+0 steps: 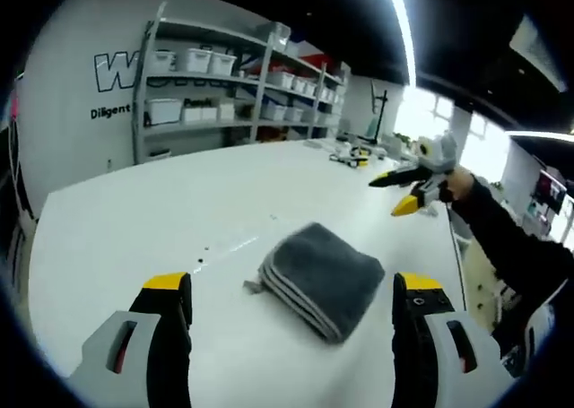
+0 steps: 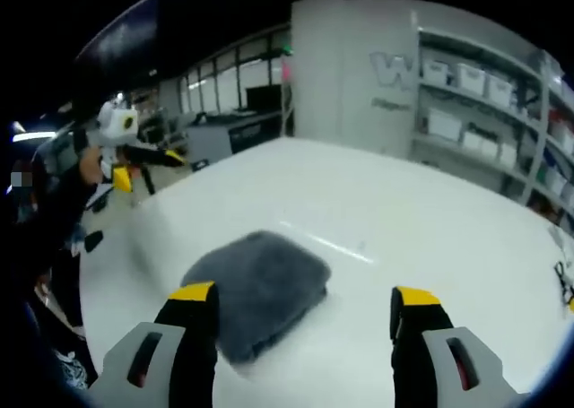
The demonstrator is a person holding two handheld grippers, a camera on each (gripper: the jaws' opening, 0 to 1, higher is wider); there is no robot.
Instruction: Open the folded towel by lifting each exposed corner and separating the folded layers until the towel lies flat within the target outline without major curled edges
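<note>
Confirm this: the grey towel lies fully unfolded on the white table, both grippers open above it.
Not quite. The grey towel is still folded; the left gripper view shows its stacked layers along one edge. It does lie on the white table, and the left gripper and right gripper are open.

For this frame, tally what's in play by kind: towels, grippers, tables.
Folded grey towel: 1
Grippers, both open: 2 (left gripper, right gripper)
White table: 1
Total: 4

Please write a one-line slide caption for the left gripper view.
Open left gripper approaches a folded dark grey towel on the white table; right gripper hovers beyond.
</note>
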